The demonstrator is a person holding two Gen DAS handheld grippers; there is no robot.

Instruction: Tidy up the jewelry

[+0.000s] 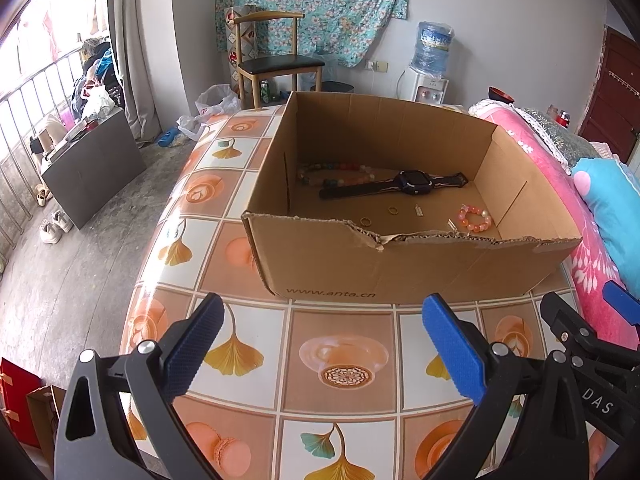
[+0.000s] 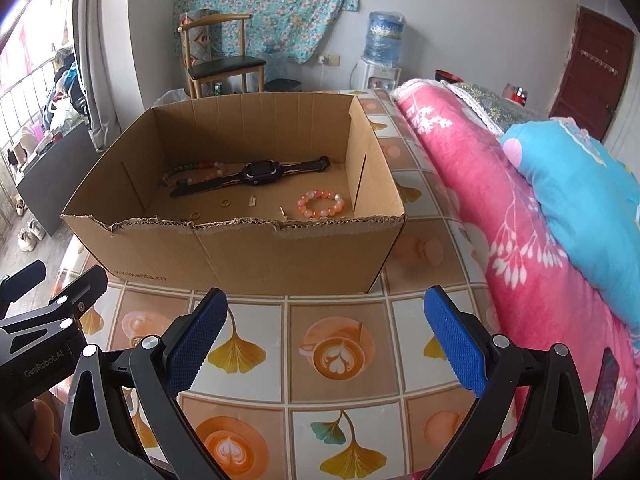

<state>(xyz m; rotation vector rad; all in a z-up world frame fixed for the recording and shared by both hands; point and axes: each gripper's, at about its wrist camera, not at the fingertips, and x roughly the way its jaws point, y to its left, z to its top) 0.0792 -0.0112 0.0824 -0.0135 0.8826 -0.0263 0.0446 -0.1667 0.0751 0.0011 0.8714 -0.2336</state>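
Table (image 2: 340,360): surface covered in a tiled print of ginkgo leaves, coffee cups and macarons, in orange, brown and white. Bare beneath and between both pairs of jaws. Cardboard box (image 2: 256,256): open-topped, torn front rim, standing directly on the table ahead of the jaws, printed web address low on its near wall. Pink floral blanket (image 2: 500,208): lying along the table edge, right of the right jaws.

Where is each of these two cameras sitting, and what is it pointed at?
Left wrist: on the left gripper, low over the tablecloth, facing the cardboard box; its open jaws show, the right gripper beside.
Right wrist: on the right gripper, facing the same box, pink blanket alongside; open jaws show, the left gripper beside.
Shared: box, watch, pink bracelet.
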